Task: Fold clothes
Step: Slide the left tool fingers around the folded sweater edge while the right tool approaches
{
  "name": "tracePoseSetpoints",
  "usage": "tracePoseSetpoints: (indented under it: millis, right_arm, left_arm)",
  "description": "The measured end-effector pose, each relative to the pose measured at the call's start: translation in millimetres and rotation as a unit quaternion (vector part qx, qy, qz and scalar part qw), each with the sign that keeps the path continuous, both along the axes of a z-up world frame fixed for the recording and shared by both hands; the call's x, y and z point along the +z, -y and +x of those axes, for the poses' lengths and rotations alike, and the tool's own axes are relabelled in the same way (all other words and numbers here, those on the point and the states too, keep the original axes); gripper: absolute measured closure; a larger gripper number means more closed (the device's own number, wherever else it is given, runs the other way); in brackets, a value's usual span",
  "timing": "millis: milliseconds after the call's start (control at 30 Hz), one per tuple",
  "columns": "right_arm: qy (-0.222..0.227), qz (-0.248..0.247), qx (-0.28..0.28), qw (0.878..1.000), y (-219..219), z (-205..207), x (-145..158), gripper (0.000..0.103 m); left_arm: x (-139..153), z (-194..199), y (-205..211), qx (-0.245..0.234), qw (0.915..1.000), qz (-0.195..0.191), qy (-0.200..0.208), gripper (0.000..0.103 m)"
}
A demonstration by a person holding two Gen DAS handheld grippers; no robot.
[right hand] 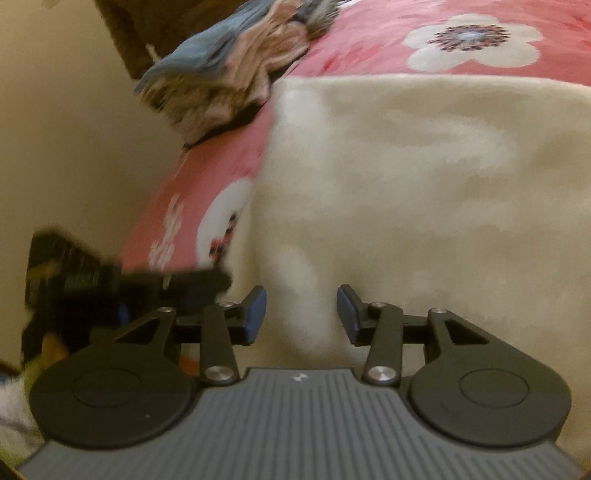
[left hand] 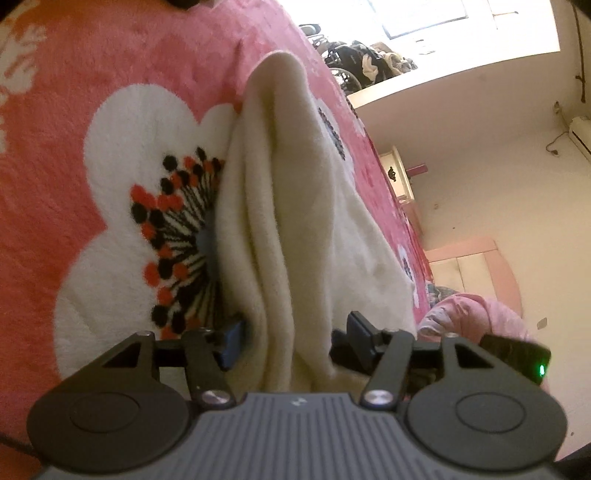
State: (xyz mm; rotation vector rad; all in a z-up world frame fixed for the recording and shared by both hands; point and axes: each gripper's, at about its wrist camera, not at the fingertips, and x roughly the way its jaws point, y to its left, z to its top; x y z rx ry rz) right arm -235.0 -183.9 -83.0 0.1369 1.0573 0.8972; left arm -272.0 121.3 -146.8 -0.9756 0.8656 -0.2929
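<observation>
Left wrist view: left hand-held gripper (left hand: 291, 341) spread wide, blue pads (left hand: 233, 341) on either side of a bunched cream fleece garment (left hand: 280, 206), not pinching it. Garment draped in tall folds between the fingers, trailing away across a pink floral blanket (left hand: 55, 122) on the bed. Beyond the bed's far edge, a pale wall, pink headboard (left hand: 476, 266), bright window (left hand: 424, 18).

Right wrist view: right hand-held gripper (right hand: 301, 314) parted, nothing held. Cream fleece garment (right hand: 424, 192) lying flat just ahead, near the bed's edge. Crumpled blue-and-tan clothes (right hand: 229, 77) at the far corner; the other gripper, blurred, at left.
</observation>
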Motion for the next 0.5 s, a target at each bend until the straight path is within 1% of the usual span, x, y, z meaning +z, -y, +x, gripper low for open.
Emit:
tracePoseSetpoints:
  millis: [100, 167, 333, 400, 433, 500]
  right_arm:
    - [0.022, -0.009, 0.035, 0.999, -6, -9, 0, 0.058]
    - [0.033, -0.011, 0.055, 0.998, -8, -14, 1, 0.054]
    - [0.031, 0.001, 0.083, 0.996, 3, -16, 13, 0.054]
    - [0.029, 0.007, 0.094, 0.995, 7, -17, 18, 0.055]
    - [0.028, 0.011, 0.09, 0.996, 13, -15, 22, 0.055]
    - [0.024, 0.024, 0.057, 0.998, 29, -6, 30, 0.054]
  left_arm:
    - [0, 13, 5, -0.012, 0.9997, 0.019, -0.007, 0.043]
    - [1, 20, 9, -0.02, 0.9991, 0.036, -0.008, 0.043]
    - [11, 21, 25, -0.031, 0.9954, 0.091, -0.005, 0.044]
    - [15, 21, 31, -0.036, 0.9931, 0.112, -0.004, 0.047]
    - [18, 18, 34, -0.04, 0.9918, 0.121, -0.001, 0.047]
    - [22, 12, 38, -0.05, 0.9889, 0.14, 0.004, 0.047]
